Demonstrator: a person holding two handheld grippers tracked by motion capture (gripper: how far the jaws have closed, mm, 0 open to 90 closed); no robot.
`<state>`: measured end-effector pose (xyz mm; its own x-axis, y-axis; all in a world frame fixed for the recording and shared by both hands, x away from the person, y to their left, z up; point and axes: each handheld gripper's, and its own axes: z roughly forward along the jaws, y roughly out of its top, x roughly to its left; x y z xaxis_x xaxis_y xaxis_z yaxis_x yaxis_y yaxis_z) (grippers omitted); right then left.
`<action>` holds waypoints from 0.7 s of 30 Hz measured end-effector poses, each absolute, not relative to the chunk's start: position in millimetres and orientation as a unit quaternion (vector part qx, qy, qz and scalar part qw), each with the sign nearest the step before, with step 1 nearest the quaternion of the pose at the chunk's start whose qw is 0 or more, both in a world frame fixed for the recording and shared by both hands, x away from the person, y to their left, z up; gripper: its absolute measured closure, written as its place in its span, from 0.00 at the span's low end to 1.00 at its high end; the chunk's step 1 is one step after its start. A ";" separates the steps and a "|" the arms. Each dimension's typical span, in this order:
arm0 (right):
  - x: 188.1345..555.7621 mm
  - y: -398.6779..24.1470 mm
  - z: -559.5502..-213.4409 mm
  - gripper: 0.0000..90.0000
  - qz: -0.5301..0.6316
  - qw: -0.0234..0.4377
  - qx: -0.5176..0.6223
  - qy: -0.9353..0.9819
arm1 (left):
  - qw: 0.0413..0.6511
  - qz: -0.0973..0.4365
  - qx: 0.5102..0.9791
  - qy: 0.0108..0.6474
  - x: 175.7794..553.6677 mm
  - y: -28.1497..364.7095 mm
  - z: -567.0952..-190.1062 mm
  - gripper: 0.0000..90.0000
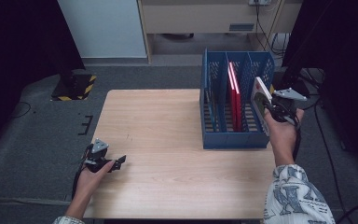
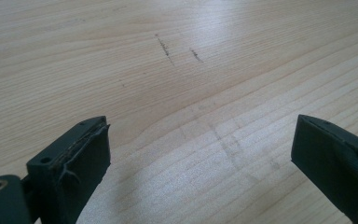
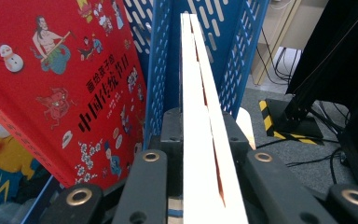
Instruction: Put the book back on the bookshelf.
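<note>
A blue three-slot file rack (image 1: 235,135) stands on the right side of the wooden table (image 1: 168,126). Red books (image 1: 234,93) stand upright in its middle slot; in the right gripper view a red picture book (image 3: 60,79) leans at the left behind the blue perforated divider (image 3: 161,60). My right gripper (image 1: 271,108) is shut on a thin white-covered book (image 1: 260,95), held upright over the rack's right slot. In the right gripper view that book (image 3: 200,116) shows edge-on, clamped between the jaws. My left gripper (image 1: 120,162) rests open on the table near its left front, with bare wood between its jaws (image 2: 200,154).
Dark grey carpet surrounds the table. A black stand base with yellow-black tape (image 1: 74,86) sits on the floor at the far left, another (image 3: 289,121) to the right of the rack. Cables (image 1: 265,28) trail on the floor behind. Pale cabinets (image 1: 191,18) stand at the back.
</note>
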<state>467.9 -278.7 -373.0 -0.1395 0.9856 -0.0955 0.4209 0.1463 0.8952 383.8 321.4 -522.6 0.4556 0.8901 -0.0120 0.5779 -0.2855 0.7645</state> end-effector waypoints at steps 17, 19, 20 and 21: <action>483.1 -277.0 -373.9 0.85 0.379 0.376 0.540 0.651 | 0.360 0.216 0.775 0.473 384.1 320.5 -523.2 0.04; 485.5 -277.2 -374.5 0.85 0.379 0.376 0.542 0.649 | 0.359 0.216 0.775 0.473 384.4 320.5 -523.6 0.04; 486.9 -277.1 -374.8 0.85 0.379 0.375 0.542 0.649 | 0.359 0.215 0.775 0.474 384.4 320.4 -523.8 0.04; 488.2 -276.8 -375.2 0.85 0.378 0.376 0.542 0.650 | 0.359 0.216 0.775 0.474 384.4 320.3 -523.9 0.04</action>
